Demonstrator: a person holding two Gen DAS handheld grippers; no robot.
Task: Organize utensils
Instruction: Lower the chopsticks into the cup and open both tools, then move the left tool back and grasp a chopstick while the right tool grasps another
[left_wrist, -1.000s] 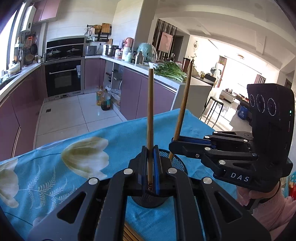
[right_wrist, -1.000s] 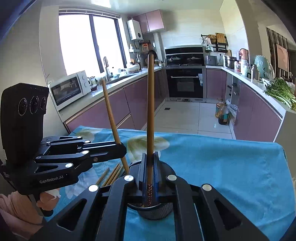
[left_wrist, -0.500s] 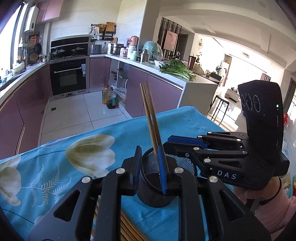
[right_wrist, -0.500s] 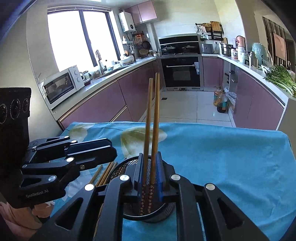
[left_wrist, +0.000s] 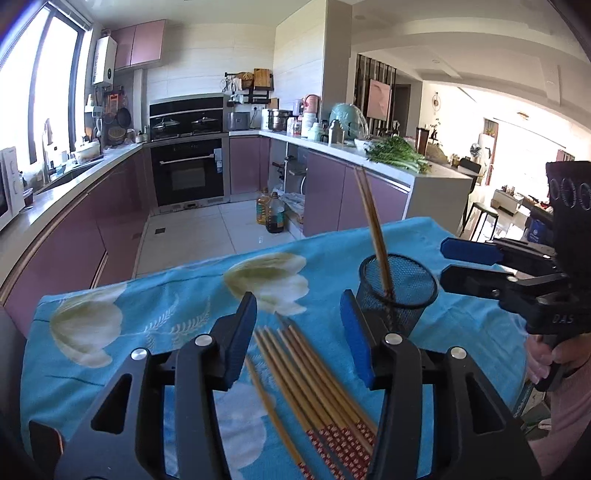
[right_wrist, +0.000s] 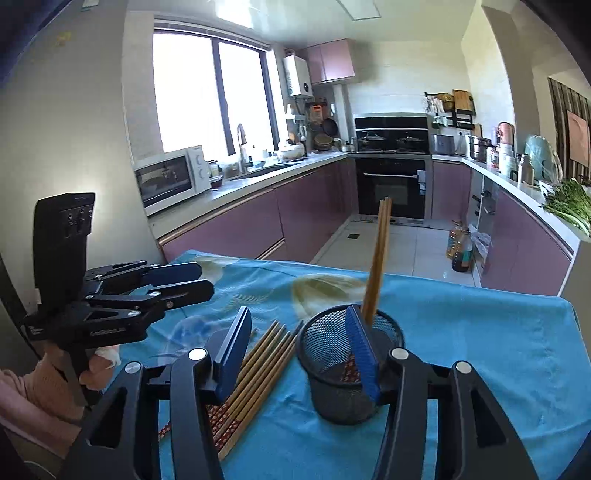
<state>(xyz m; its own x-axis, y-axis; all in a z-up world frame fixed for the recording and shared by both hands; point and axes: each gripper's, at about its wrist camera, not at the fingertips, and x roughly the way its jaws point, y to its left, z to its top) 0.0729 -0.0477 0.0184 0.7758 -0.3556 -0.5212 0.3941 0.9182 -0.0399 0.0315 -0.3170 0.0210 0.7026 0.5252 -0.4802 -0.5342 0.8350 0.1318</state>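
A black mesh cup (left_wrist: 399, 291) (right_wrist: 343, 369) stands on the blue flowered cloth (left_wrist: 166, 306), and two wooden chopsticks (left_wrist: 373, 229) (right_wrist: 376, 266) lean together inside it. Several loose chopsticks (left_wrist: 314, 373) (right_wrist: 255, 373) lie flat on the cloth to the cup's left. My left gripper (left_wrist: 297, 314) (right_wrist: 203, 280) hovers over those loose chopsticks; its jaws are opening with nothing between the pads. My right gripper (right_wrist: 298, 321) (left_wrist: 448, 262) sits just short of the cup, jaws opening and empty, its right pad lined up with the cup's rim.
The table's far edge (right_wrist: 424, 278) drops to a tiled kitchen floor with oil bottles (left_wrist: 271, 216). Purple cabinets, an oven (right_wrist: 391, 184) and a microwave (right_wrist: 166, 181) stand beyond. A pink-sleeved hand (left_wrist: 554, 365) holds each gripper.
Both grippers were shut on an upright chopstick each; they released them into the cup and opened. The left one drew back and swung left over the loose chopsticks.
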